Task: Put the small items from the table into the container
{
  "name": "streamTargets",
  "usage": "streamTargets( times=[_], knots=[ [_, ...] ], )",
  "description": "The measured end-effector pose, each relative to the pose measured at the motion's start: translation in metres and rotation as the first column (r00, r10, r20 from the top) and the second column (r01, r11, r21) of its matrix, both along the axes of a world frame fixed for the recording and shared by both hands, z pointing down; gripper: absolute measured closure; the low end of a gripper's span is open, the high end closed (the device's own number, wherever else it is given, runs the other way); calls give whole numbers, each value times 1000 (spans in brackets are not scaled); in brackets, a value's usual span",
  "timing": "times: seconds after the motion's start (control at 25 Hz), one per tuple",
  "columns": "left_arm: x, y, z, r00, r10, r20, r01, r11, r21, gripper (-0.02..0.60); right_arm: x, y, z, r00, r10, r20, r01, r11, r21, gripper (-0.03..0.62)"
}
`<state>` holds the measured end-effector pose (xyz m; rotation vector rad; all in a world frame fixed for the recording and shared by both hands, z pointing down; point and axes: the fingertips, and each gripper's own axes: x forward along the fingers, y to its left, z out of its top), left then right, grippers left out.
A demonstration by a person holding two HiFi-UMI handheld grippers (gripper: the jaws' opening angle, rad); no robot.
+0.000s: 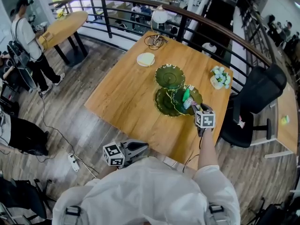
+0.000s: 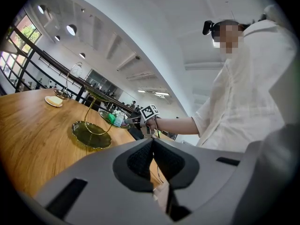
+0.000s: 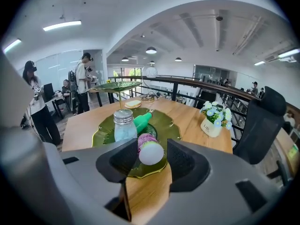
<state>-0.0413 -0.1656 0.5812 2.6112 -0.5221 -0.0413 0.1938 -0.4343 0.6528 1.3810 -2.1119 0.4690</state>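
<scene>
Step in hand: I am setting the small white-capped bottle [image 3: 150,149] down in the green plate [image 3: 169,125], the lower tier of the stand that I take for the container.
Right gripper [image 3: 153,161]: its jaws stand partly apart around the bottle. The left pad is at its side and there is a gap to the right pad, so I judge it let go rather than held.
Left gripper [image 2: 152,161]: closed on nothing, held level near my body and well away from the plate.
Where the bottle is: on the near part of the plate, just inside the rim, seemingly resting there. The lidded glass shaker [image 3: 124,125] and the green bottle [image 3: 142,122] lie just beyond it.
Long axis: it is on its side, its length running almost along the line my right gripper points.
Which way it points: cap toward me, base away toward the plate's middle and a little left.
Next move calls for: drawing the jaws straight back without nudging the round bottle, which could roll toward the rim.
Left on the table [image 3: 194,121]: I cannot tell whether any small item remains.
</scene>
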Motion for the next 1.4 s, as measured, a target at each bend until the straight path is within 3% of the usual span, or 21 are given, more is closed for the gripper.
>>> streamTargets(
  times=[0.8, 1.4],
  knots=[
    [23, 6, -1, 997, 71, -18, -71, 997, 17, 574, -4, 79, -33, 992, 8, 122, -23, 991, 128, 416],
    [40, 5, -1, 993, 116, -27, -115, 993, 28, 574, 1, 148, -38, 974, 33, 223, -69, 985, 156, 416]
  ],
)
